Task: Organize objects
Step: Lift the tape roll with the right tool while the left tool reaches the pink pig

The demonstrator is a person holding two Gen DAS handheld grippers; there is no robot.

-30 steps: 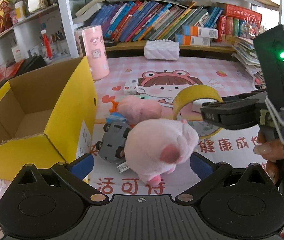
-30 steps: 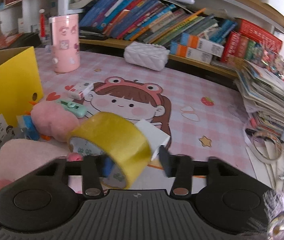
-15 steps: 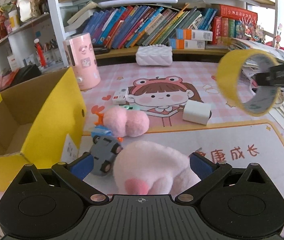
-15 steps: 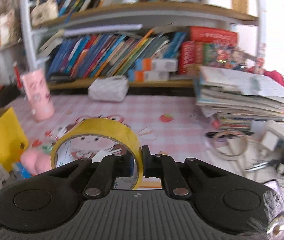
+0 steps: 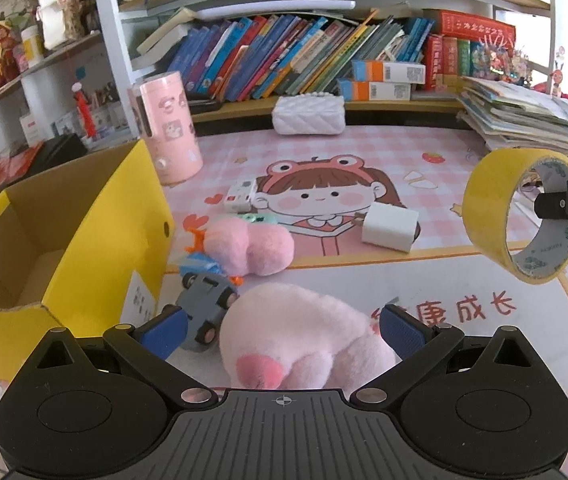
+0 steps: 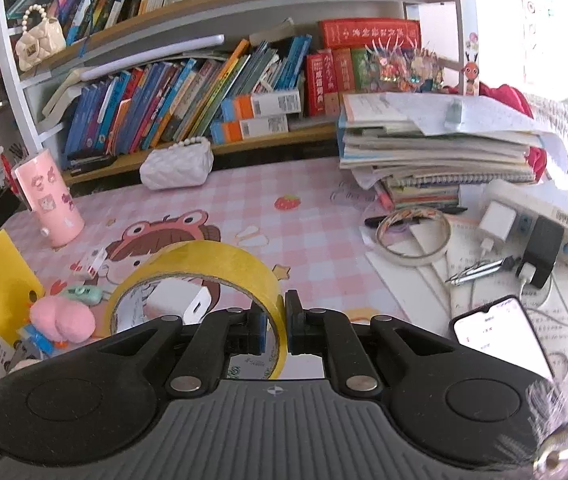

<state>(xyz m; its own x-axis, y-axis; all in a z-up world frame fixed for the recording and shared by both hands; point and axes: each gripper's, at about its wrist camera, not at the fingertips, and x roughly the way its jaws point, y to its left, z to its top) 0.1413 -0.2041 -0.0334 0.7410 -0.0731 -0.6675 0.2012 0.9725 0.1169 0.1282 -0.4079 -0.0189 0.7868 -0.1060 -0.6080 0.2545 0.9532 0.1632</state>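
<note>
The yellow cardboard box [image 5: 67,240] stands open at the mat's left edge. The pink plush toy [image 5: 304,336] lies between the spread fingers of the left gripper [image 5: 281,330], untouched. The right gripper [image 6: 275,326] is clenched on the wall of the yellow tape roll [image 6: 203,276], held clear above the mat.

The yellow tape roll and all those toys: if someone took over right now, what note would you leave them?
Right hand-held gripper: shut on the yellow tape roll, held in the air above the mat.
Left hand-held gripper: open, around the big pink plush, not pinching it.
Yellow box: open, looks empty.
On the mat: grey toy car, small pink plush, white block.
Done: tape picked up. Left: probably box everything.
</note>
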